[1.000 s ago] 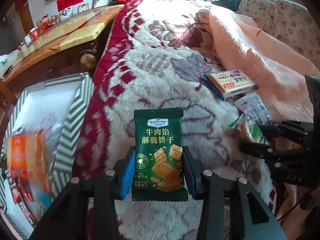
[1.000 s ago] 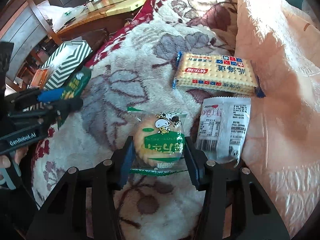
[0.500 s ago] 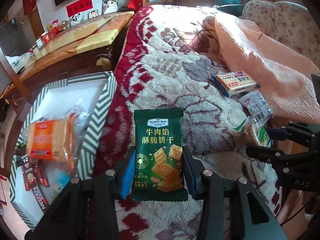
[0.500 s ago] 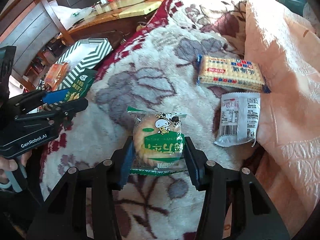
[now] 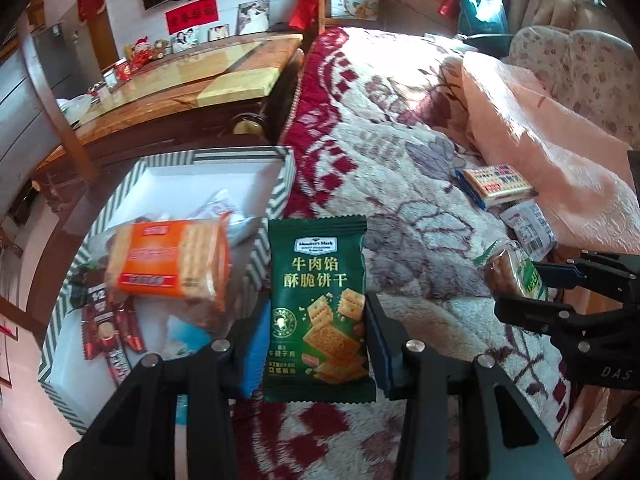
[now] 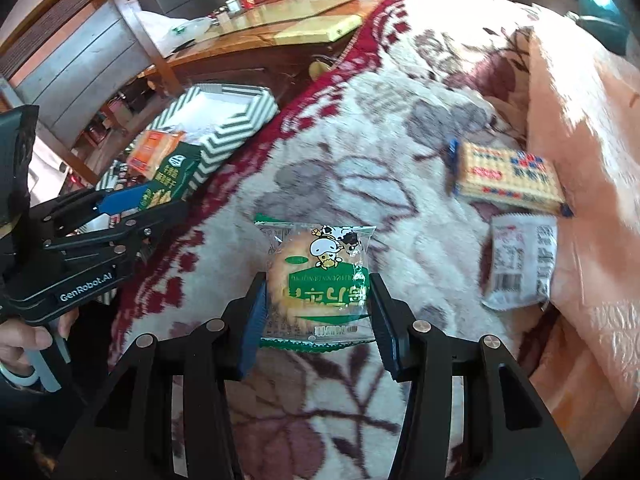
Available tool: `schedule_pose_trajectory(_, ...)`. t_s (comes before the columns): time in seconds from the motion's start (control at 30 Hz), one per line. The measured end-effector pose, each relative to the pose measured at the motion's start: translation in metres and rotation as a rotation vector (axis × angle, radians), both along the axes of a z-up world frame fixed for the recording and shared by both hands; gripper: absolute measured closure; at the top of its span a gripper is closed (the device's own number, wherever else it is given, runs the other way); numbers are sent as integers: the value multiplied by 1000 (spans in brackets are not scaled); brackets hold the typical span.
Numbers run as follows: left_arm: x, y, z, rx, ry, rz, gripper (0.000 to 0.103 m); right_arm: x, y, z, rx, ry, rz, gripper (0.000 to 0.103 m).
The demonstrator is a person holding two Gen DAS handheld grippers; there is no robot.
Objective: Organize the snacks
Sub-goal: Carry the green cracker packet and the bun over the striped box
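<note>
Blanket (image 5: 400,184): cream plush with grey-mauve flowers and a dark red checked border; beside its border, box (image 5: 276,200) striped green and white outside, plain white inside, holding an orange cracker pack (image 5: 168,260) and dark red sachets (image 5: 108,328). On the blanket, a yellow biscuit pack (image 6: 508,176) with blue ends and red lettering, and a white wrapper (image 6: 520,264) printed in black. Above the blanket, a dark green packet (image 5: 318,308) with gold lettering, and a clear round-cake wrapper (image 6: 320,276) banded green with a black-and-white cow.
</note>
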State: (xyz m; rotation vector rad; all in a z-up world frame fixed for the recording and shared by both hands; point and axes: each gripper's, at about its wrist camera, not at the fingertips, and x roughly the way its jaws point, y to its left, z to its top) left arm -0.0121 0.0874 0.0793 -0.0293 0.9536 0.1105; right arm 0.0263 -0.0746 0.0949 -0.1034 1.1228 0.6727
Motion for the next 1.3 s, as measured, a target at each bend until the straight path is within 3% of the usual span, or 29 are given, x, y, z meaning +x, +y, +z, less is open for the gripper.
schedule_pose_trajectory(0.67,-29,72,6,-33,-25,174,57,-14,92,23,13,-35,178,55)
schedule_pose_trajectory(1.3,-45,131,-4,-81,-7,355,56,-20,165,20,31,2,318,55)
